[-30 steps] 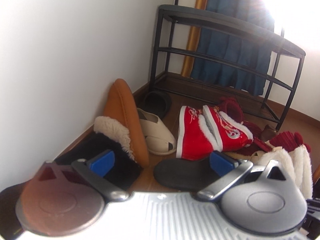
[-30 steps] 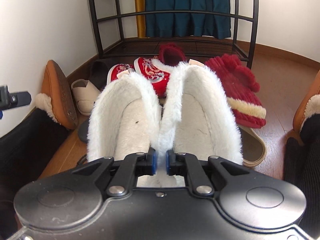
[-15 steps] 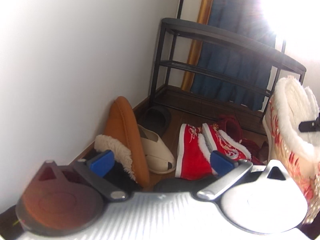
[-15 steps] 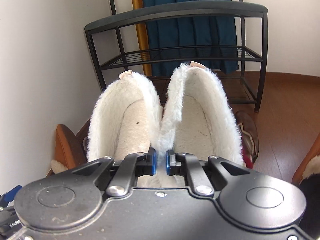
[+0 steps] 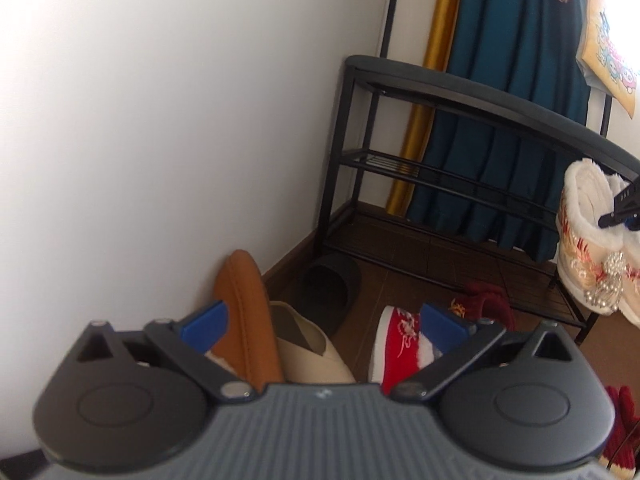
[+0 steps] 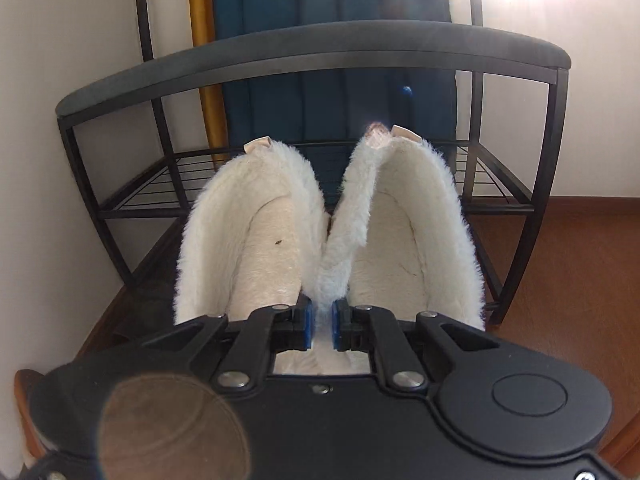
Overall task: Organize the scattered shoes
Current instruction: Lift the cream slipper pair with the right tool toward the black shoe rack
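The right gripper (image 6: 321, 322) is clamped on the touching inner collars of a pair of white fleece-lined boots (image 6: 328, 236), pinched so that both travel as one load. They hang in the air before the black metal three-tier shoe rack (image 6: 312, 52), apparently bound for a shelf. The left gripper (image 5: 320, 324) has its blue pads spread wide, holding nothing, above the red embroidered shoe (image 5: 400, 340), cream slipper (image 5: 308, 356) and tan upended sole (image 5: 244, 312) lying by the white wall (image 5: 180, 120).
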The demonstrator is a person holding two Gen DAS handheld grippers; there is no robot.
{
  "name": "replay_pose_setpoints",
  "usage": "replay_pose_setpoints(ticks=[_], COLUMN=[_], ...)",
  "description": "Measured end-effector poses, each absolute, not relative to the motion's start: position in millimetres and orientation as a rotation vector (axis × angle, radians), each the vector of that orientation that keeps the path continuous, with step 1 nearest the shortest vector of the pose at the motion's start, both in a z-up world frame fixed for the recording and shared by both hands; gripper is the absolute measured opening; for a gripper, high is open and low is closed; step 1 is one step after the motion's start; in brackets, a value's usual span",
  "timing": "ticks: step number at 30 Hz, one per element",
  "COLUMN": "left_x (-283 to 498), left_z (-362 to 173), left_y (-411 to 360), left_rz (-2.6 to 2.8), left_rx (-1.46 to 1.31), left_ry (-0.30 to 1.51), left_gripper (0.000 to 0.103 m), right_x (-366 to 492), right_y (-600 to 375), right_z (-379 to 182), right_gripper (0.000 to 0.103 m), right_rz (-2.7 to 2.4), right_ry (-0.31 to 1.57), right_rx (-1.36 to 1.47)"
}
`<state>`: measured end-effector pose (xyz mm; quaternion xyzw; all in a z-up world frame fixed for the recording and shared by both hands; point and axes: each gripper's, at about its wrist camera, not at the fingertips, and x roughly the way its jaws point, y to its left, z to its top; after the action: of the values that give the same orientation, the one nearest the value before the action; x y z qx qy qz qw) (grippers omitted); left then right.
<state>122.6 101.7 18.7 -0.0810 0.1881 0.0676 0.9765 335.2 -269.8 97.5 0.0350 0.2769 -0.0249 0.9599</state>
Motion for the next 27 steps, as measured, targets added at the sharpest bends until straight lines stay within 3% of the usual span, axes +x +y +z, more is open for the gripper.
replay_pose_setpoints(ticks=[9, 18, 27], left_x=[127, 131, 178], left_z=[40, 24, -13], left_y=[60, 44, 32], left_rz=[0.082, 0.067, 0.073], left_rx=[-0.140, -0.116, -0.106], left_ry=[0.322, 0.371, 0.422], left_gripper=[0.103, 0.103, 0.103], right_x=[332, 335, 408], right_y=[-316, -368, -414], right_z=[59, 28, -35], right_gripper=[0.009, 0.009, 0.010], right_rz=[-0.084, -0.129, -0.152], right_ry=[0.589, 0.631, 0.676], right_rx=[0.069, 0.107, 0.168])
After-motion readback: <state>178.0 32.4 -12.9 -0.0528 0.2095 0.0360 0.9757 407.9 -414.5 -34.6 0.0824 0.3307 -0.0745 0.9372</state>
